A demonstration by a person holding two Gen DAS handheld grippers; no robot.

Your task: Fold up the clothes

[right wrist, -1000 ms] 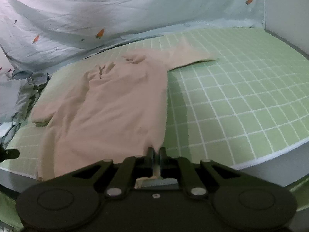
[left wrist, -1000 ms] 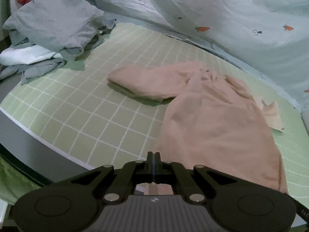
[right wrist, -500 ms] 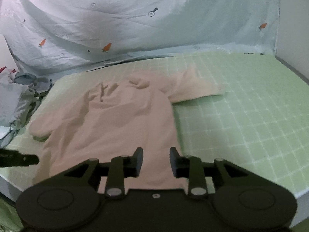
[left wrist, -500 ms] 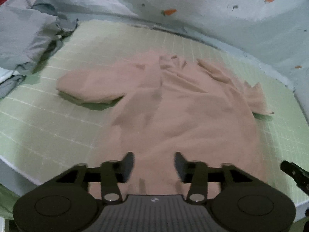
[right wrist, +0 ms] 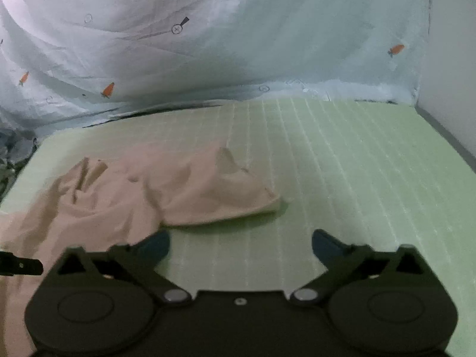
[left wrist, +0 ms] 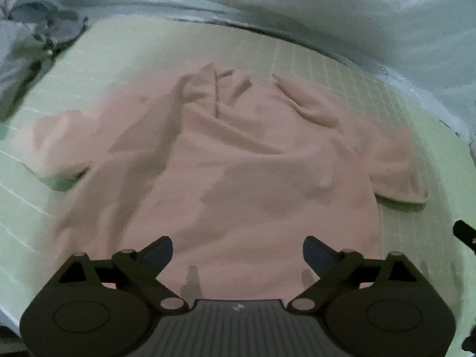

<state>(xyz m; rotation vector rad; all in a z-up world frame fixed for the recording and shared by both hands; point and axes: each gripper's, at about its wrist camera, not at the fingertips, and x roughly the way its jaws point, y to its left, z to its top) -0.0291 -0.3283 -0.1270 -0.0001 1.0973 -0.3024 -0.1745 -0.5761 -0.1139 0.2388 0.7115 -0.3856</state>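
Note:
A pale pink long-sleeved top (left wrist: 238, 160) lies spread on the green checked mat (left wrist: 119, 59), collar at the far end, one sleeve out to each side. My left gripper (left wrist: 238, 250) is open and empty, hovering over the top's lower body. My right gripper (right wrist: 241, 244) is open and empty above the mat, just short of the top's right sleeve (right wrist: 226, 199). The top's body (right wrist: 98, 208) fills the lower left of the right wrist view. The edge of my right gripper shows at the right of the left wrist view (left wrist: 464, 235).
A pile of grey clothes (left wrist: 26, 47) lies at the mat's far left. A pale blue sheet with carrot prints (right wrist: 208, 35) hangs behind the mat. A white wall (right wrist: 452, 59) stands at the right. Bare green mat (right wrist: 357, 163) extends right of the sleeve.
Both grippers were shut on the top's hem a second ago. They have let go, opened wide and moved forward over the top, the right one toward the right sleeve.

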